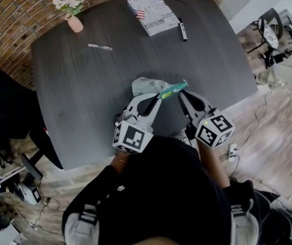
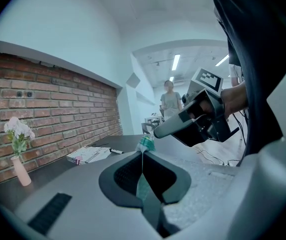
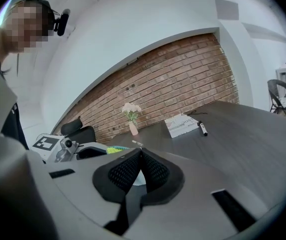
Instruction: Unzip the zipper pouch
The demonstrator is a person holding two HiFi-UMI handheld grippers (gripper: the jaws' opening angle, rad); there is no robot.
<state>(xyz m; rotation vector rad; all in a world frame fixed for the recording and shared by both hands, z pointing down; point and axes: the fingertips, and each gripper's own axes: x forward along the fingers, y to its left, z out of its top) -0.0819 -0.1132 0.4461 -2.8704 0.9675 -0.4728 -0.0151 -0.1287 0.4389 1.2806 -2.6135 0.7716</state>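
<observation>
Both pairs of jaws are clamped on the teal zipper pouch (image 1: 172,89), mid-frame just over the counter (image 1: 84,96), with the left gripper (image 1: 159,96) and right gripper (image 1: 182,91) at opposite ends; light and limp, it likely needs holding taut beside the slider.

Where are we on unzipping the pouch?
Done: left hand-held gripper is shut on the teal edge of the pouch. In hand: right hand-held gripper is shut beside that edge; whether it has the pull I cannot tell. Left: no opened gap shows along the edge, so the unzipping seems yet to come.
</observation>
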